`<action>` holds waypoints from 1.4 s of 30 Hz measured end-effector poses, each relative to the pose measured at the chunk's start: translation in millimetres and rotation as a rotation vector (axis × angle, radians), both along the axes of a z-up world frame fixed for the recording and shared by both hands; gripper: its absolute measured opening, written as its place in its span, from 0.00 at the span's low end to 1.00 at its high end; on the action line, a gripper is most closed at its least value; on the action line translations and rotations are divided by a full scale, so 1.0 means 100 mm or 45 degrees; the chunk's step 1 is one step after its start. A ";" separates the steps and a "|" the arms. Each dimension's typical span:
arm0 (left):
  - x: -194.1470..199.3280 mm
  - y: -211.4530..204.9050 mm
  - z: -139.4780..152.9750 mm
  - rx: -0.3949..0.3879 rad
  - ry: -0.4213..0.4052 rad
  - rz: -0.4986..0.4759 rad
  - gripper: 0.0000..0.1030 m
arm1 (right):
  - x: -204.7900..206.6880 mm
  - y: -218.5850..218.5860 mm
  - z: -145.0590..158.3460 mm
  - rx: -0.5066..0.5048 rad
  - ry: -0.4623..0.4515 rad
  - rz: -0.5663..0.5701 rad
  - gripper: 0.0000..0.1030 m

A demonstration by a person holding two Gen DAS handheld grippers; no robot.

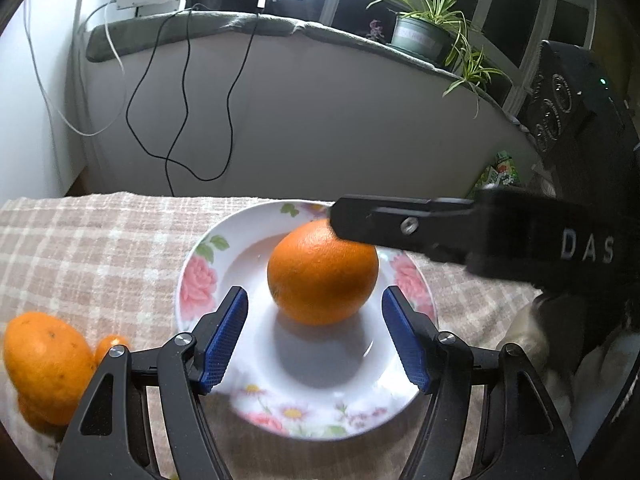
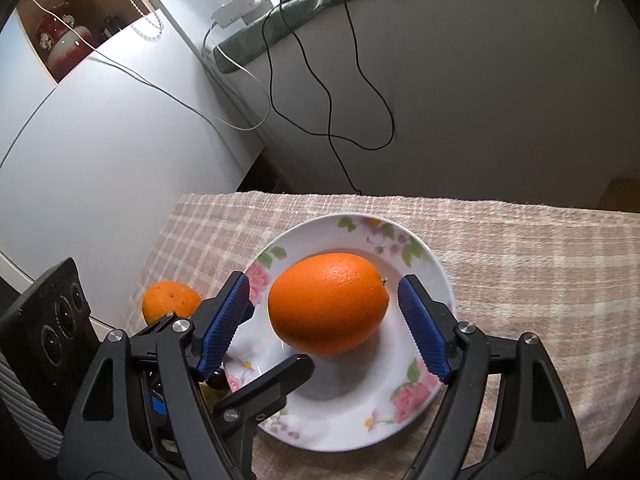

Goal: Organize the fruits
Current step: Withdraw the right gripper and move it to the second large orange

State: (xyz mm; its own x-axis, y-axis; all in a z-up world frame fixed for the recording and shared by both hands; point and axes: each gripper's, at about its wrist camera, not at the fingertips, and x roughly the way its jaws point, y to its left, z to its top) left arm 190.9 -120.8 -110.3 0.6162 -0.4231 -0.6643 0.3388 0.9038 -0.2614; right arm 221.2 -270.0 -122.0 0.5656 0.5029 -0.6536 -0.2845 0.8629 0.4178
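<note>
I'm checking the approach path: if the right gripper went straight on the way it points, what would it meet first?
Most likely the orange on the floral plate. It lies right between the right gripper's open pads, which don't touch it; depth is hard to judge.

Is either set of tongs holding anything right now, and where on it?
Nothing is held. The orange rests on the plate between the open right tongs, pads clear; left tongs open too.

Both wrist cameras look steeply down, close, from opposite sides; shared: plate (image 1: 192,280) (image 2: 436,276), orange (image 1: 320,276) (image 2: 328,304), worktop (image 1: 100,240) (image 2: 540,260).
</note>
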 end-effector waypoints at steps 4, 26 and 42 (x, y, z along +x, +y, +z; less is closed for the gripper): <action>-0.11 0.09 0.06 -0.019 -0.007 0.007 0.67 | -0.15 0.01 0.10 -0.058 -0.058 -0.038 0.77; -0.91 1.38 0.29 -0.030 -0.088 0.201 0.67 | -0.87 0.41 0.41 -0.175 -0.251 0.040 0.89; -1.45 2.18 -0.01 -0.029 -0.007 0.381 0.67 | -1.36 0.95 0.20 -0.282 -0.312 0.228 0.89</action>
State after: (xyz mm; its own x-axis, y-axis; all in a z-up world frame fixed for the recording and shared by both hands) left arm 45.5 96.8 -111.2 0.7193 -0.2372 -0.6529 0.0598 0.9576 -0.2820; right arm 85.4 -175.1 -101.6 0.6345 0.4696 -0.6138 -0.5072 0.8523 0.1278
